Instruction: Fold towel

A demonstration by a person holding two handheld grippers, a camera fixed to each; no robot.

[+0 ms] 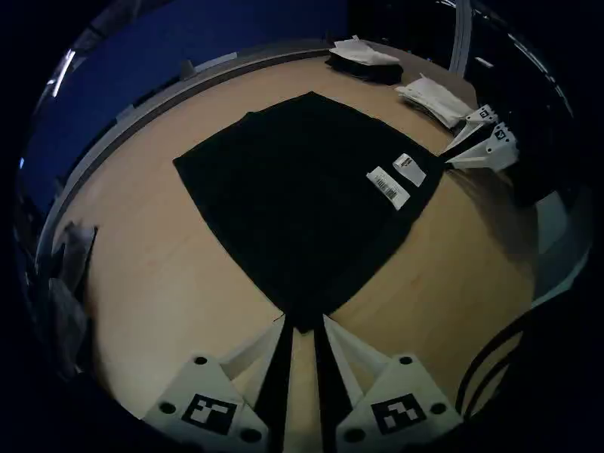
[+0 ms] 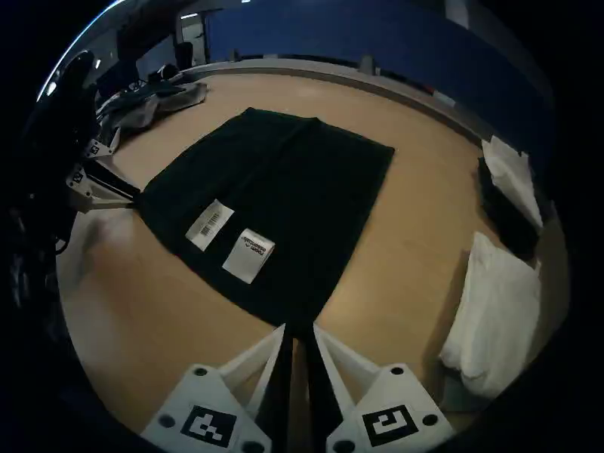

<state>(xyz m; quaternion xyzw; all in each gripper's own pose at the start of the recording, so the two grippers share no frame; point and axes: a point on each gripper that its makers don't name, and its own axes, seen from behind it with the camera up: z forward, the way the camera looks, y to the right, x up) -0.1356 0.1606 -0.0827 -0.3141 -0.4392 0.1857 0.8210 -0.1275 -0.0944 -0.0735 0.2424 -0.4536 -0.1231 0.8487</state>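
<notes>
- Towel (image 1: 302, 204), dark, is laid flat near the middle of the table (image 1: 151, 287). White tags (image 2: 249, 255) are seen on it, near the held edge.
- Left tongs (image 1: 303, 323) are seen nipped closed on one corner. Right tongs (image 2: 299, 328) are likewise closed on the adjacent corner, so one whole edge is held btwn them.
- Step is judged as the start of a fold: held edge to be carried over to the far edge.
- To be done well:
  - both corners are raised together & level;
  - the edge is held taut w/o stretching, so mid-edge sag is avoided;
  - corners are matched to the far corners before release.
- Orientation: held edge runs tongs-to-tongs, and a faint crease (image 2: 298, 151) is seen running away from it.
- Shape looks approx. square thru the fisheye, so the long axis can't be told for sure; prob. along that crease.
</notes>
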